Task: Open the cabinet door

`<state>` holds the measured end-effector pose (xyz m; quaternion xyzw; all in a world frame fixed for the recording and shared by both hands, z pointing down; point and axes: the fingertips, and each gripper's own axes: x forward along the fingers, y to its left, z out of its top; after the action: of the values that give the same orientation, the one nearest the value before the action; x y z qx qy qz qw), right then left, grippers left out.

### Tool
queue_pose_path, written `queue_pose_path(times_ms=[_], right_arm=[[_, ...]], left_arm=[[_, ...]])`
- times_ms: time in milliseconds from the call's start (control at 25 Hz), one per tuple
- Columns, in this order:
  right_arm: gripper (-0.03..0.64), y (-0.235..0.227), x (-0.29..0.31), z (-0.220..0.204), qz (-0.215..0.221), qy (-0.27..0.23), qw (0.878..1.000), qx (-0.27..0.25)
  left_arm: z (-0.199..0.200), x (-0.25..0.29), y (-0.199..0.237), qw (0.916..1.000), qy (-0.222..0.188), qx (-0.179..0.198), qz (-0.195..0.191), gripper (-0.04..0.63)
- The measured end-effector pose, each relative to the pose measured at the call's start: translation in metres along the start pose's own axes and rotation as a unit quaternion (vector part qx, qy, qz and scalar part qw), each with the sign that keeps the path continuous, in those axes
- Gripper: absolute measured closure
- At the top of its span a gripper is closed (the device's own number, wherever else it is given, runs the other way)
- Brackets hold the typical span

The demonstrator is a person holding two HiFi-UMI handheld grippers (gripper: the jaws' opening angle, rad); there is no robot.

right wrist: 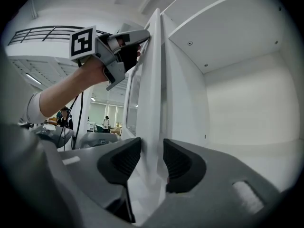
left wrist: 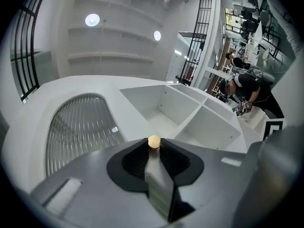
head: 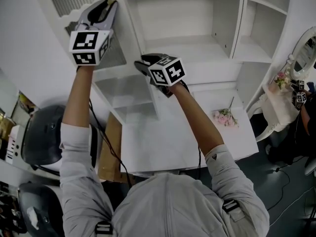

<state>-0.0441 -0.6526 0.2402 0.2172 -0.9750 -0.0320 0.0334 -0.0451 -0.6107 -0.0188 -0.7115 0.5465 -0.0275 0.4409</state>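
Observation:
The white cabinet door point(head: 127, 39) stands ajar, with a ribbed glass panel point(left wrist: 78, 127) and a small golden knob point(left wrist: 154, 141) on its free edge. My left gripper point(head: 109, 3) is high on that edge; in the left gripper view the gripper point(left wrist: 154, 159) has its dark pads pressed on the edge just behind the knob. My right gripper point(head: 140, 63) is lower on the same edge. In the right gripper view the door edge point(right wrist: 151, 127) runs between the gripper's point(right wrist: 152, 161) jaws with a thin gap beside one pad. The left gripper point(right wrist: 141, 36) shows above.
Open white shelves point(head: 187, 23) lie behind the door. The white desk top point(head: 168, 142) below carries a pink flower sprig point(head: 225, 116). A cardboard sheet point(head: 109, 154) leans at the desk's left. A person point(head: 300, 98) stands at the far right by a mirror point(head: 306, 53).

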Motion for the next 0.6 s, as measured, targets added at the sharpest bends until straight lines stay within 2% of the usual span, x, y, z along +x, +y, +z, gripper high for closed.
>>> queue_pose_path(times_ms=[200,600], right_arm=[[0.474,0.007,0.007,-0.005,-0.005,0.013,1.0,-0.004],[0.495,0.034,-0.011,-0.006,-0.017,0.014,1.0,0.02]], left_arm=[[0.002,-0.001,0.0,0.9999,-0.001,-0.011,-0.007,0.502],[0.018,-0.028,-0.001,0.9983,-0.032,-0.038,-0.031,0.5]])
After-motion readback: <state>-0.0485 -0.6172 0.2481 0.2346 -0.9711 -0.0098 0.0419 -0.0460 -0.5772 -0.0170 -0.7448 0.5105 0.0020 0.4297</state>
